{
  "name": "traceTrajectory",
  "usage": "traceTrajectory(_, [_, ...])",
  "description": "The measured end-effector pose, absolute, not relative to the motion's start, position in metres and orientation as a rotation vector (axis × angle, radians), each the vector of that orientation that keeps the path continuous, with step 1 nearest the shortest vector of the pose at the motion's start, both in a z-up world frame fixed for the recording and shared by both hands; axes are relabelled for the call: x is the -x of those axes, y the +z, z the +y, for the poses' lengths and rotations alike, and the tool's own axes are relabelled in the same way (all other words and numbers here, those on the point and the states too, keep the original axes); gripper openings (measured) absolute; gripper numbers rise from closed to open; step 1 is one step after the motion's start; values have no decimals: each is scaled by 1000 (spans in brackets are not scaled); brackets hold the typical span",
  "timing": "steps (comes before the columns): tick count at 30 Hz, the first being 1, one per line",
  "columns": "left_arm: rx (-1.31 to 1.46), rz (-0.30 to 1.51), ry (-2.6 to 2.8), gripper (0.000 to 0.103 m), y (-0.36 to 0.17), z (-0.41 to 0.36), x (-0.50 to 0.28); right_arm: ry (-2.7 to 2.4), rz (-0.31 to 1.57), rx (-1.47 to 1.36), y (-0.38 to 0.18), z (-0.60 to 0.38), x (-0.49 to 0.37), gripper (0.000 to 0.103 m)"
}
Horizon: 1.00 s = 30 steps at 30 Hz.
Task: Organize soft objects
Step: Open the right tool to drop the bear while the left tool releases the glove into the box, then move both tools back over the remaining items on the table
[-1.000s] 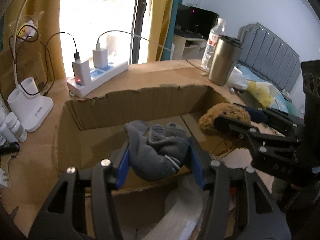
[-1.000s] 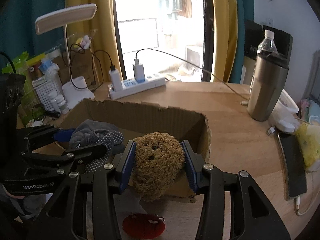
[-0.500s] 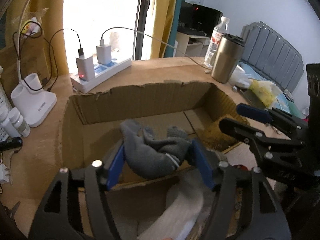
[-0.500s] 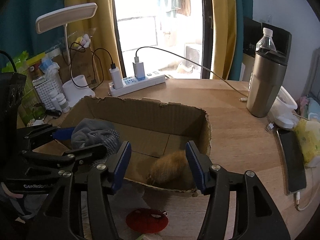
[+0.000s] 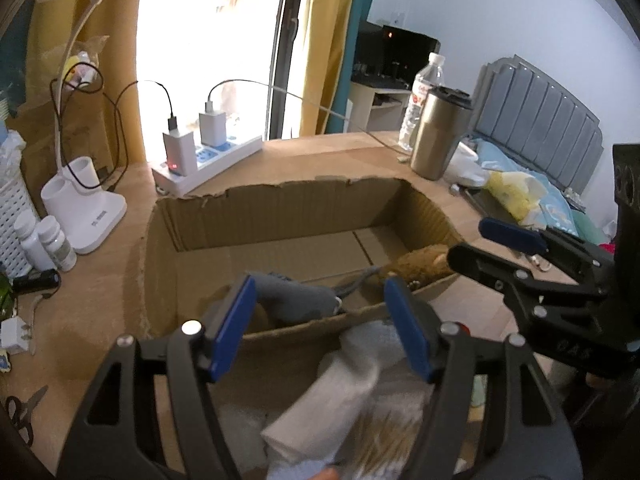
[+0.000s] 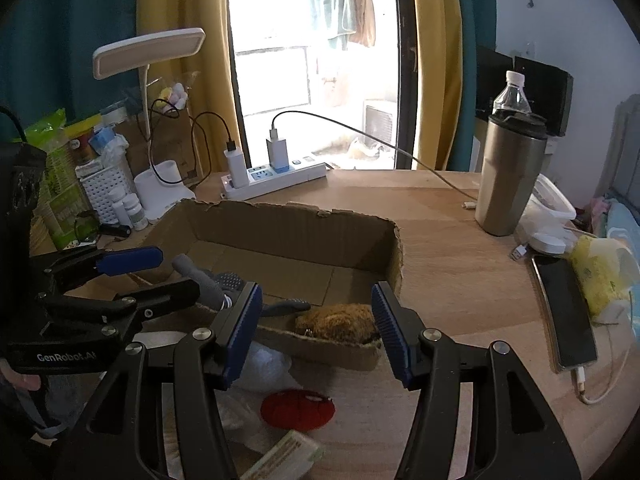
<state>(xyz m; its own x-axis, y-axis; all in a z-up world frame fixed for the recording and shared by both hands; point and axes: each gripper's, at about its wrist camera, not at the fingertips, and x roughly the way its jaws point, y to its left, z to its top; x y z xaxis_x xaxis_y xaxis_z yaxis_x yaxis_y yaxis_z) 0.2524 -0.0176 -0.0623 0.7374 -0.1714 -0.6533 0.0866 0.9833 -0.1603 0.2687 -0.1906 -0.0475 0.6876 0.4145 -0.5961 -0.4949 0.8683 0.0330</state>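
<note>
**Operator:** Report the state of both grippers.

**Inspector:** Left gripper (image 5: 320, 328): jaws apart, nothing between the pads. Right gripper (image 6: 316, 328): jaws apart, nothing clamped. Both are positioned above the near wall of the cardboard box (image 6: 304, 220), pointing down into it.

**Operator:** Location of the soft items?

**Inspector:** The grey glove (image 5: 296, 300) lies inside the box against the near wall, toward the left side. In the right wrist view one finger of the glove stands up behind the left gripper's lower arm, and dotted fabric shows beside it. The brown plush toy (image 6: 336, 320) lies on its side in the near right corner of the box, touching the near wall. A strap or finger of the glove reaches toward the toy; whether they touch cannot be determined.

**Operator:** Items outside the box?

**Inspector:** On the table (image 6: 448, 264), in front of the near wall: a red round item (image 6: 298, 408) and white cloth (image 5: 352, 376), the latter blurred. Behind the box: a power strip (image 6: 276, 178) with two chargers. To the right: a steel tumbler (image 6: 508, 176) and a phone (image 6: 564, 312).
</note>
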Motion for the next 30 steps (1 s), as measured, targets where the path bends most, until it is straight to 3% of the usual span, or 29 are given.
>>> traceTrajectory(8, [125,720,-119,71,-60,-16,-232,497,616,103,-44,-202,-251,67])
traceTrajectory(10, [124,724,-108,87,-61,-14,-227,490,617,97,-44,-205,-246,67])
traceTrajectory(30, [143,783,-83,88,-84,-6,-178,467,692,118,-76,-211,-209,68])
